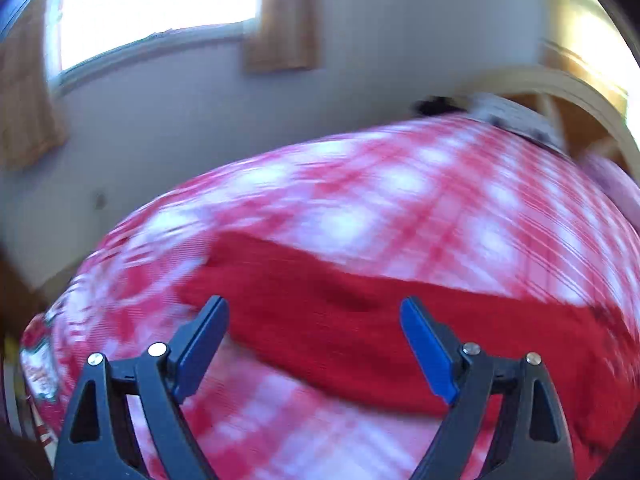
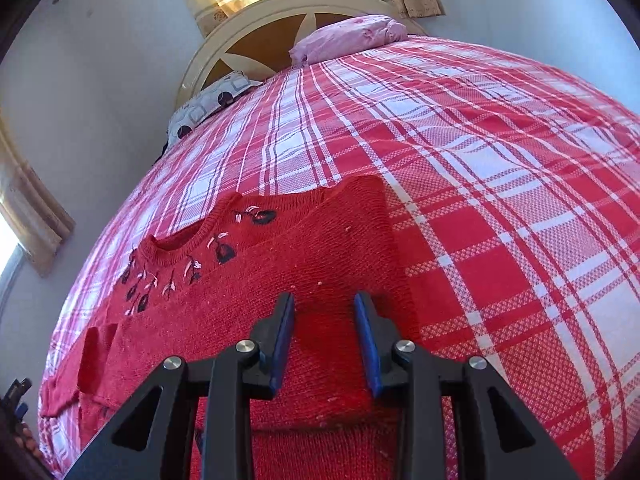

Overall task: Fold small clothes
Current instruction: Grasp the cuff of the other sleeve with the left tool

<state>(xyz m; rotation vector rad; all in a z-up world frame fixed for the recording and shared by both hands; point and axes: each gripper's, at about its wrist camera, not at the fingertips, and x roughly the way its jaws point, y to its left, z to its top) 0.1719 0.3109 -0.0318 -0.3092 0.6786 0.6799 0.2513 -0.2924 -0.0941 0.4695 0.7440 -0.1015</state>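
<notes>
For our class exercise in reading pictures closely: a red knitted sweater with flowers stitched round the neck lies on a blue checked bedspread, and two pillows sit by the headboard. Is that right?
One detail is wrong: the bedspread is checked red and white, not blue. The right wrist view shows it clearly. The rest stands: the red sweater with stitched flowers lies on it, and two pillows, one pink and one patterned, sit by the headboard.

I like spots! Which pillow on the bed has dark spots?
The grey pillow, left by the headboard, has dark spots. The pink pillow is plain.
</notes>
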